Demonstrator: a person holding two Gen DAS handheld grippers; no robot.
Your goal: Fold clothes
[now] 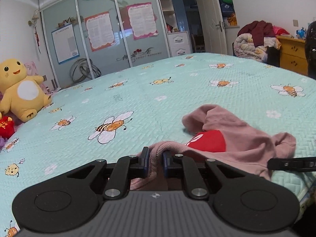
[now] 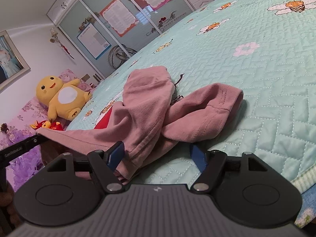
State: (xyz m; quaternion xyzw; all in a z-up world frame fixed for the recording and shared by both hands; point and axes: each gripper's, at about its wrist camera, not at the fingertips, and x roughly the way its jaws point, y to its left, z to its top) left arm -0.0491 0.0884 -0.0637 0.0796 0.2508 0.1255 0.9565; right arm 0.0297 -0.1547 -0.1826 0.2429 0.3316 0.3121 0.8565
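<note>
At my nine o'clock a yellow plush sits by the pillows, well apart from the work. The top, a small pink knit with a red patch, lies crumpled near the front edge of the bed, toward my three o'clock in the left view and dead ahead at twelve in the right one. I judge it light and limp: it will sag and bunch wherever it is not held, the quilted cover should drag on it a little, and nothing in it can break. The ribbed hems look like the firmest places to take hold, since they are thicker and less likely to slip out of the pads than the thin body cloth. My left gripper is nearly closed, pinching a ribbed edge between its pads at six o'clock. Moving right, a sleeve cuff lies open on the cover at one o'clock in the right view. My right gripper stands wide; its left pad touches a seamed fold of the top, while the other pad is clear over the cover, so it grips nothing. Whether the garment is being spread out or gathered I cannot tell from how it lies.
</note>
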